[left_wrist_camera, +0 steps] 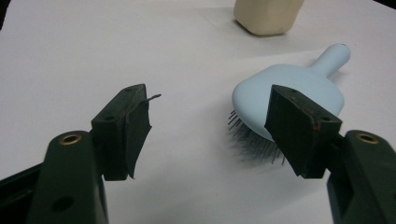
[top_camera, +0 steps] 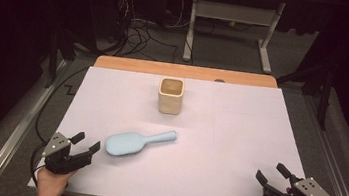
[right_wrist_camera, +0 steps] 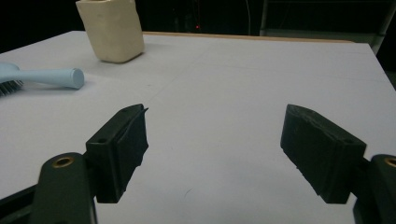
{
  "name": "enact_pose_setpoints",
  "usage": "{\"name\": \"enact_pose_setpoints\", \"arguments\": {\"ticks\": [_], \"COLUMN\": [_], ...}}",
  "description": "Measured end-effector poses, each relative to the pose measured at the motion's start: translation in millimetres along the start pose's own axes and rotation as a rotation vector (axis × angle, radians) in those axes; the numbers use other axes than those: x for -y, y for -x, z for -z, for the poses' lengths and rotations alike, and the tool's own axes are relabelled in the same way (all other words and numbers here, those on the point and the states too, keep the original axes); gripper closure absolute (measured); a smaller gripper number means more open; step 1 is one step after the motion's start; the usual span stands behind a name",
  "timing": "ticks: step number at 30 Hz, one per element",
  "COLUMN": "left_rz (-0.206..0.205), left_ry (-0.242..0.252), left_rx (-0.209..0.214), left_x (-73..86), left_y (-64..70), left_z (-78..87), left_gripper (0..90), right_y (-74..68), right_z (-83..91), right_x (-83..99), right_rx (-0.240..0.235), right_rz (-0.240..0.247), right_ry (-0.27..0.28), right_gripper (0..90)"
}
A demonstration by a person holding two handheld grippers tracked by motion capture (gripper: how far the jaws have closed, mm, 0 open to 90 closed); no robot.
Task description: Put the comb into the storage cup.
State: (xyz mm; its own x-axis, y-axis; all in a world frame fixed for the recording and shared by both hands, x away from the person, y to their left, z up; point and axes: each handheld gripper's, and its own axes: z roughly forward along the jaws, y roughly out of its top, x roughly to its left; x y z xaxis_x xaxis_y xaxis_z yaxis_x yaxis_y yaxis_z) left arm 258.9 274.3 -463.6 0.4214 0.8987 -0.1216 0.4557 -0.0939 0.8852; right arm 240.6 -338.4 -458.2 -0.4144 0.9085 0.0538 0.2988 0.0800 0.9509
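Left claw gapes empty — hairbrush lies just beside it, bristles down, untouched.

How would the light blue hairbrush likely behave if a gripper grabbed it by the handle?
The hairbrush looks like rigid plastic, so it probably stays stiff. Its rounded handle looks smooth and may slip or twist between the fingers. Lying bristles-down, the wider head could sag downward once lifted.
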Motion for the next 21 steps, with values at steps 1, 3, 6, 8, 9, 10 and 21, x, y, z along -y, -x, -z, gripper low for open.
{"name": "enact_pose_setpoints", "arguments": {"ticks": [1,3,6,8,9,10,21], "left_rz": [0.000,-0.004,0.004,0.006,0.007,0.009,0.010], "left_ry": [0.000,0.000,0.002,0.007,0.008,0.011,0.029], "left_rx": [0.001,0.000,0.004,0.002,0.000,-0.002,-0.015], "left_x": [0.1,-0.1,0.4,0.4,0.4,0.4,-0.3], "left_y": [0.1,0.6,0.3,0.4,0.3,0.0,-0.4], "left_z": [0.0,0.4,1.2,1.6,2.2,2.8,5.8], "left_gripper": [31.2,31.3,32.3,32.3,32.3,32.3,33.0], "right_y": [0.0,0.0,-0.9,-1.9,-2.0,-2.0,-1.9], "right_z": [-0.1,-0.8,-1.8,-1.4,-1.0,-0.9,-1.6], "right_x": [0.1,0.2,0.1,0.3,0.3,0.3,0.4], "right_rx": [-0.003,-0.006,-0.008,-0.008,-0.008,-0.009,-0.016], "right_rz": [-0.003,0.000,0.005,0.008,0.010,0.010,0.013], "right_ry": [-0.001,-0.004,-0.009,-0.011,-0.011,-0.011,-0.017], "right_gripper": [23.5,23.7,24.0,24.2,24.3,24.4,24.7]}}
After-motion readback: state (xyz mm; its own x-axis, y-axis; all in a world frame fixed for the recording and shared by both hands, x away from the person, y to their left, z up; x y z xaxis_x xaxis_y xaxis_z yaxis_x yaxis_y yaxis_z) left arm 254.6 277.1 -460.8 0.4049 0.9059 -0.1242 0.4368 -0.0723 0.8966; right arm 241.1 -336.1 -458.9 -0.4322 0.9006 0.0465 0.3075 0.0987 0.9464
